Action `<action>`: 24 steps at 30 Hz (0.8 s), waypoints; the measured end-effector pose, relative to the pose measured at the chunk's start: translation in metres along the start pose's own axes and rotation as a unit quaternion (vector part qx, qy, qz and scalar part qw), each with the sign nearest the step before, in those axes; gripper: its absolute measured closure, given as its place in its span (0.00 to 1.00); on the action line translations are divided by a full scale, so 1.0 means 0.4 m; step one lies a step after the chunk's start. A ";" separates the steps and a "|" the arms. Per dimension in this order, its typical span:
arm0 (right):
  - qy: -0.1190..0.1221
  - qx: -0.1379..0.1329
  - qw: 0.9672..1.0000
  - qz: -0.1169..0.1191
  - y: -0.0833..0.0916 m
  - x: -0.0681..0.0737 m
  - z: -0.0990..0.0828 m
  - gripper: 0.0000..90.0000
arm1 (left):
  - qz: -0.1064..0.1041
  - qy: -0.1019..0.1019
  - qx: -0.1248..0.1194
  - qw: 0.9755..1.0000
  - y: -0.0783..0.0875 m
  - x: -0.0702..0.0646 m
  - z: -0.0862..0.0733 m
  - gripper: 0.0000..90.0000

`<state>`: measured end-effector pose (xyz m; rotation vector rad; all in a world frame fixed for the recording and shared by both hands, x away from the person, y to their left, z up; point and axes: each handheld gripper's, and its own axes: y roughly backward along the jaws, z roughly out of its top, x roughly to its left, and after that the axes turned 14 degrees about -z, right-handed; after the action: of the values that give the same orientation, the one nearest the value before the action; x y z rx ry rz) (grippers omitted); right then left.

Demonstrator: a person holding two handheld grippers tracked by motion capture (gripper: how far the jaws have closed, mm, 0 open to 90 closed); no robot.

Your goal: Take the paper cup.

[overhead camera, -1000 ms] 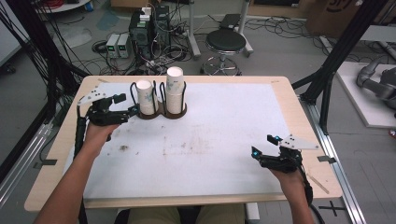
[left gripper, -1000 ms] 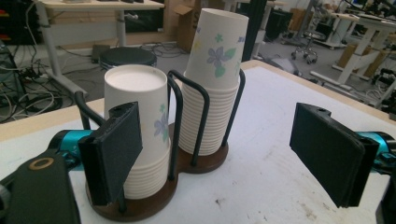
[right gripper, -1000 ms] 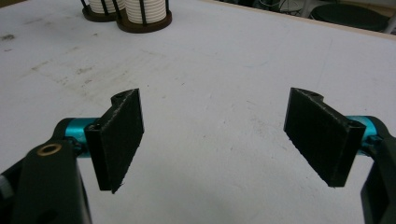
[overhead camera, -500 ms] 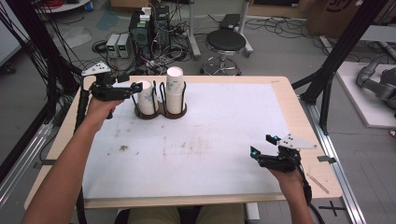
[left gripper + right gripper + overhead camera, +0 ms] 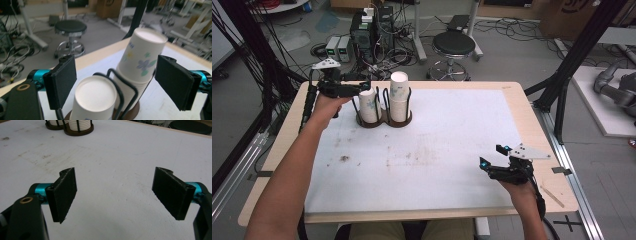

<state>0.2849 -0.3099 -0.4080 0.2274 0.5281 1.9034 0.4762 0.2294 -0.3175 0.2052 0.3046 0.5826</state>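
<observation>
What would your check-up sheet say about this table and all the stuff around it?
Surface: white mat on a wooden table, with brown stains near the middle.
Job's things: two stacks of upside-down paper cups, shorter stack and taller stack, in a wire cup holder.
Clutter: nothing seen.
Grippers: left hand-held gripper open, beside the top of the shorter stack, not touching; its jaws have just closed slightly. Right hand-held gripper open, low over the mat.
Cables: one trails from each gripper; tangles on the floor.
Surroundings: black stool, computer boxes.
</observation>
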 end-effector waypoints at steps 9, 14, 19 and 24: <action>-0.001 0.004 1.000 0.002 0.000 0.002 -0.003 0.23 | 0.032 0.010 0.039 0.999 -0.045 0.032 -0.021 0.21; -0.002 0.004 1.000 0.002 0.000 -0.001 -0.006 0.23 | 0.039 0.017 0.065 0.997 -0.063 0.049 -0.050 0.22; -0.001 0.007 1.000 0.003 -0.002 -0.001 -0.008 0.23 | 0.043 0.021 0.074 0.996 -0.072 0.055 -0.070 0.28; -0.003 0.008 1.000 0.002 -0.002 -0.001 -0.009 0.23 | 0.042 0.019 0.078 0.996 -0.073 0.055 -0.071 0.34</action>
<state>0.2842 -0.3109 -0.4116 0.2444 0.5393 1.9015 0.4991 0.2210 -0.3571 0.3583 0.3806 0.6471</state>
